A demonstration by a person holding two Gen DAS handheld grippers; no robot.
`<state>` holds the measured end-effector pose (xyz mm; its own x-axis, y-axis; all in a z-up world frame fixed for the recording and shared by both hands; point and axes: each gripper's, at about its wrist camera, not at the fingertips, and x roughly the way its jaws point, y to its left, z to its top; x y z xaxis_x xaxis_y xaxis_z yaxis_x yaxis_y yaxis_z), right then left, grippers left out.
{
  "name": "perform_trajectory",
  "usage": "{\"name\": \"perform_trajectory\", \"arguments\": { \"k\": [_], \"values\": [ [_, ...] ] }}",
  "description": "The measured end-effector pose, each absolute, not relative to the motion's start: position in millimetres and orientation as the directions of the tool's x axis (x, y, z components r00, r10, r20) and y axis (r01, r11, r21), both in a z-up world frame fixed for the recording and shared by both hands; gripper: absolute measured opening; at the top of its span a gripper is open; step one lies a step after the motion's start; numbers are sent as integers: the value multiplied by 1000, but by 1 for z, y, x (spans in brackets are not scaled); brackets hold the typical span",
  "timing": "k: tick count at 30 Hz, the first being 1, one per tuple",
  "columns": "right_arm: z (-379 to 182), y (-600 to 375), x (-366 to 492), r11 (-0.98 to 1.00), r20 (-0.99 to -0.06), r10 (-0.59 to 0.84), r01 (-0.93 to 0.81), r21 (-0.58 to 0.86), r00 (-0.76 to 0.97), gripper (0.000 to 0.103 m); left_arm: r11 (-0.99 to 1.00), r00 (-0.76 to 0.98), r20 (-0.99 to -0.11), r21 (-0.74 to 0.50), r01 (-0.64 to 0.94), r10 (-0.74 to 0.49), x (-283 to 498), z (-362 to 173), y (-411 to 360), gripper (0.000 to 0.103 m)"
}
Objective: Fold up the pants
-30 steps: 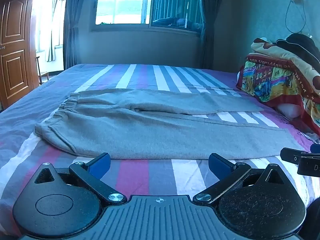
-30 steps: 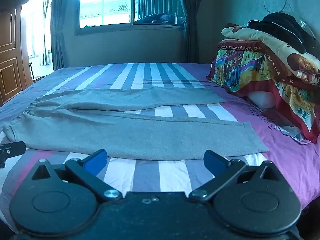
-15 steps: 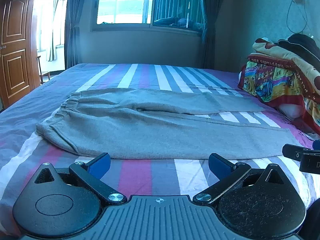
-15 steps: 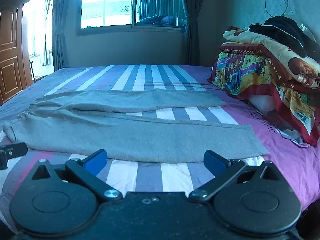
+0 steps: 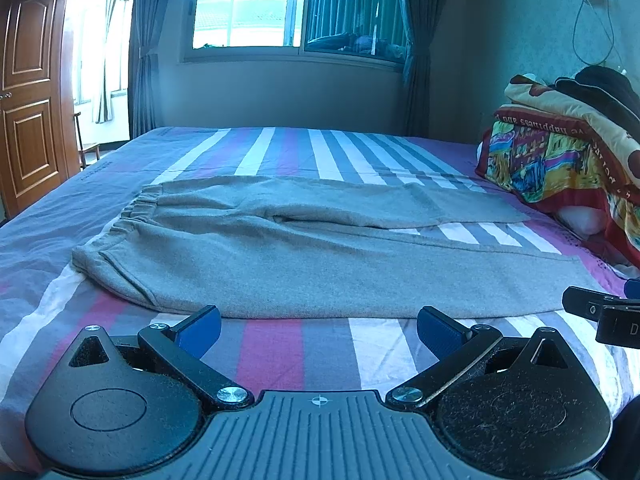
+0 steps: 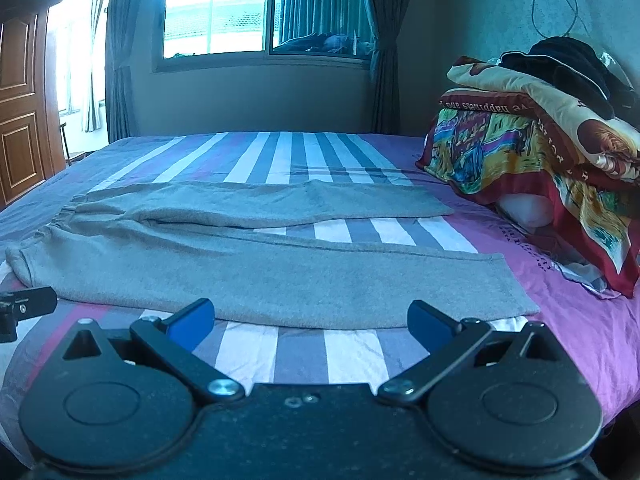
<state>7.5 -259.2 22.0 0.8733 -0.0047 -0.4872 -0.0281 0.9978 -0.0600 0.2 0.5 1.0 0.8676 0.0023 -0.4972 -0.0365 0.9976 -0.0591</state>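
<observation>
Grey sweatpants (image 5: 312, 264) lie flat across the striped bed (image 5: 272, 344), waistband at the left, both legs running right and spread apart. They also show in the right wrist view (image 6: 272, 276). My left gripper (image 5: 319, 330) is open and empty, just short of the near leg's front edge. My right gripper (image 6: 310, 320) is open and empty, just short of the same edge nearer the cuff. The right gripper's tip shows at the right edge of the left wrist view (image 5: 600, 312).
A pile of colourful folded blankets (image 6: 532, 160) with dark clothes on top sits at the right end of the bed. A wooden door (image 5: 28, 92) stands at the left. A window (image 5: 296, 8) with curtains is behind the bed.
Both grippers have tilted or drawn back slightly, so the pants sit a little lower in view. The pants have not moved and both grippers remain open.
</observation>
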Motion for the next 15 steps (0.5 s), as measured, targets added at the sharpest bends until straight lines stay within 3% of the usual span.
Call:
{"name": "perform_trajectory", "arguments": {
  "k": [15],
  "values": [
    [21,-261,8,998,-486,-6,-22,-53,874,102,998,866,-501,-49,-38,8,1,0,-3,103]
  ]
}}
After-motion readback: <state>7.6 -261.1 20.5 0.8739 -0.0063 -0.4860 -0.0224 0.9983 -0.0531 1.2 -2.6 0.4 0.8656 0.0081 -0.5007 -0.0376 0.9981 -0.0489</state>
